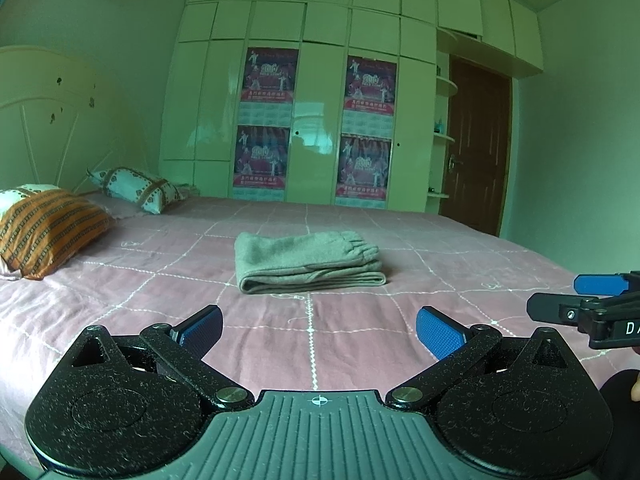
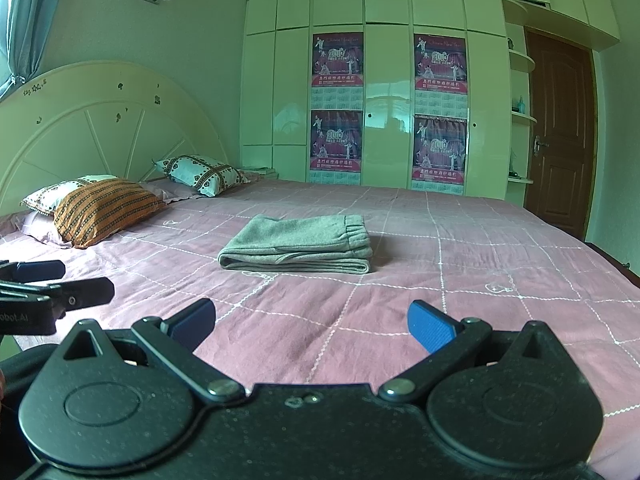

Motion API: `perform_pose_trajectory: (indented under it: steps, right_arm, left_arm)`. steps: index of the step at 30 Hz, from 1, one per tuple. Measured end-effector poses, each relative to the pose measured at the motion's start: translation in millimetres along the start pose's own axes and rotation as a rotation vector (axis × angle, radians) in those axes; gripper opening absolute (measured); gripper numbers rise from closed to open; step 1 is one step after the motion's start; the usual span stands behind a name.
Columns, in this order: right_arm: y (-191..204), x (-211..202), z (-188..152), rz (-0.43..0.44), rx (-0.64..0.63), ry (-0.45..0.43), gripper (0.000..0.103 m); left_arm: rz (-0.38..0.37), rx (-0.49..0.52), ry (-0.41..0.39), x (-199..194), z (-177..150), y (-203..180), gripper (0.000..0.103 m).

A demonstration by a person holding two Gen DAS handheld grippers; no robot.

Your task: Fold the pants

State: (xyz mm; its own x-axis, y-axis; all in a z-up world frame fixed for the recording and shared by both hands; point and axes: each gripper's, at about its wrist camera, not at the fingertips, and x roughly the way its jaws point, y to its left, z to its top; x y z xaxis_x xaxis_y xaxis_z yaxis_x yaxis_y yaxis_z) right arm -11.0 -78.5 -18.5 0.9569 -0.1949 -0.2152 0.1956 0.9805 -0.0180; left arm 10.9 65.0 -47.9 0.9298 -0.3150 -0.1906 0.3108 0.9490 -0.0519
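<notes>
Grey pants point(image 1: 308, 262) lie folded into a compact stack in the middle of the pink checked bed point(image 1: 360, 332), waistband at the right end. My left gripper point(image 1: 320, 330) hovers open over the bedspread, well short of the pants, nothing between its blue pads. The right gripper's fingers point(image 1: 580, 300) show at the right edge of the left wrist view. In the right wrist view the same pants point(image 2: 298, 250) rest ahead on the bed point(image 2: 440, 280). My right gripper point(image 2: 312, 326) is open and empty, also back from the pants. The left gripper's fingers point(image 2: 60, 288) reach in from the left.
Pillows point(image 2: 108, 210) and a patterned cushion point(image 2: 202, 174) sit against the round headboard point(image 2: 100, 120) on the left. A white wardrobe point(image 2: 388, 80) with posters fills the far wall, a brown door point(image 2: 560, 132) beside it.
</notes>
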Motion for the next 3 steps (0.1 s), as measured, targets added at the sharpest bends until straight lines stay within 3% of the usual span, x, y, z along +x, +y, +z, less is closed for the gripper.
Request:
perform_pose_trajectory:
  steps: [3]
  right_arm:
    - [-1.8, 0.1, -0.9, 0.003, -0.003, -0.001, 0.097]
  left_arm:
    - [-0.003, -0.003, 0.013, 1.7, 0.7, -0.6, 0.103]
